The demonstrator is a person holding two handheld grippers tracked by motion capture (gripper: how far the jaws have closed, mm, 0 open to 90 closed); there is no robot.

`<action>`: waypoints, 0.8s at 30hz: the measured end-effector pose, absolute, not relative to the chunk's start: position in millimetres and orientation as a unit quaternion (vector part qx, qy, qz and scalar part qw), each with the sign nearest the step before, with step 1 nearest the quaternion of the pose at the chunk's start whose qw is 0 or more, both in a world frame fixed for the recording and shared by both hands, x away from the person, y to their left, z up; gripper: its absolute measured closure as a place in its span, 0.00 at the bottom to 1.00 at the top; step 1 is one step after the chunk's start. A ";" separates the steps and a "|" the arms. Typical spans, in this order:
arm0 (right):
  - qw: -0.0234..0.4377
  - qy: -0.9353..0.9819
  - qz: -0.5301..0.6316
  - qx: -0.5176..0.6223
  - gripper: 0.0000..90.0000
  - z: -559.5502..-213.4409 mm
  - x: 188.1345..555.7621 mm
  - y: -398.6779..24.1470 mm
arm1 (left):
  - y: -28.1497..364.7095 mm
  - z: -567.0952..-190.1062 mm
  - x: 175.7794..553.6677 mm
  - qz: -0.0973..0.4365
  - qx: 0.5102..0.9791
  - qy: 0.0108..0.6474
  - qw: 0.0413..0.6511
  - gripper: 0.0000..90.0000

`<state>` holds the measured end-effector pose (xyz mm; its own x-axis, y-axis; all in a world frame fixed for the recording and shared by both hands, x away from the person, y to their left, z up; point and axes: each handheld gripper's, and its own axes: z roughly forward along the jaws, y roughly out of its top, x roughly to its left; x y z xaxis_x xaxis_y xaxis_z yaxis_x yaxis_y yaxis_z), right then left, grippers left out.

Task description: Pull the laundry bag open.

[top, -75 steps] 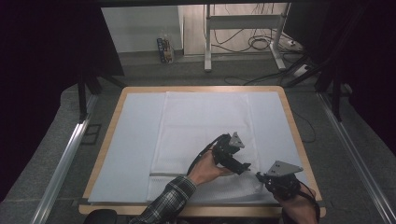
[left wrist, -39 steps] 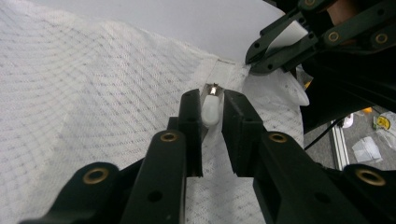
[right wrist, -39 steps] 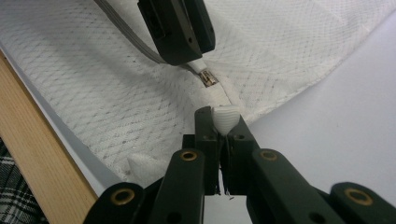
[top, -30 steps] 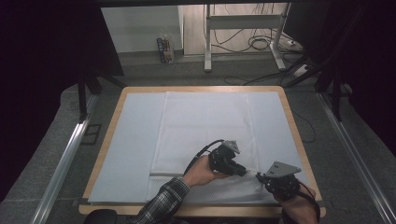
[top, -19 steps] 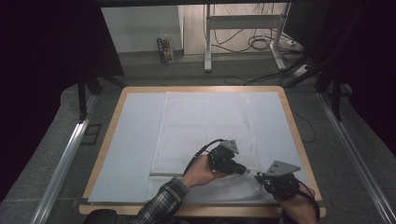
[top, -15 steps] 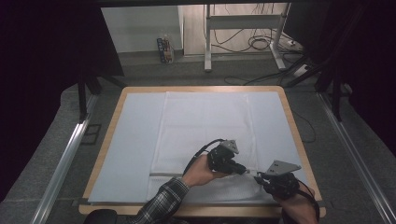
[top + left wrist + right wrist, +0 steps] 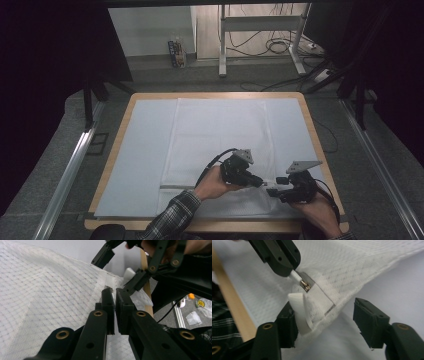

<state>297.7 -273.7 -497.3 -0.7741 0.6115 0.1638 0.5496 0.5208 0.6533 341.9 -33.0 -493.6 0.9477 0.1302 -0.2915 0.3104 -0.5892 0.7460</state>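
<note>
A white mesh bag (image 7: 220,145) lies flat on a pale sheet that covers a wood-rimmed table (image 7: 118,150); both grippers work at the bag's near right corner.

Left: the left gripper (image 7: 255,182), held by the left hand (image 7: 212,184), reaches rightward toward that corner. In the left gripper view its jaws stand almost together, with a thin gap at the tips (image 7: 113,293). In the right gripper view they appear to pinch a small white zipper pull (image 7: 295,276) joined to the metal slider (image 7: 305,285), though the contact itself is partly hidden. The grip is probably placed there so that the slider can be drawn along the bag's edge.

Right: the right gripper (image 7: 274,191), held by the right hand (image 7: 320,212), faces leftward, so the two sets of tips nearly meet. Its jaws stand wide apart in its own view (image 7: 325,315), bracketing the bag's corner without closing on it. A ribbed white loop (image 7: 299,311) at the corner lies against the left-hand jaw; the other jaw stands clear over bare sheet. This placement suggests that the corner is about to be clamped, to anchor the fabric against the pull on the zipper. The mesh around the corner rises in a low fold off the sheet.
</note>
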 end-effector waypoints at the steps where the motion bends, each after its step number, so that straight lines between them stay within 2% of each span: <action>1: 0.030 0.869 0.363 0.334 0.47 -498.0 300.2 -274.7 | -32.5 -494.1 342.5 -0.105 0.885 0.123 0.436 0.96; 4: 0.000 0.862 0.383 0.332 0.61 -499.3 304.7 -277.6 | -32.4 -495.6 342.9 -0.110 0.884 0.127 0.436 0.96; 10: 0.005 0.855 0.399 0.331 0.90 -495.4 304.4 -280.3 | -34.3 -500.5 341.9 -0.103 0.892 0.128 0.421 0.96; 13: 0.010 0.856 0.400 0.327 0.94 -493.6 302.7 -279.5 | -34.3 -502.8 340.9 -0.102 0.894 0.130 0.418 0.95; 24: 0.030 0.852 0.408 0.327 0.94 -488.7 299.7 -279.5 | -38.1 -507.8 336.7 -0.103 0.895 0.144 0.409 0.85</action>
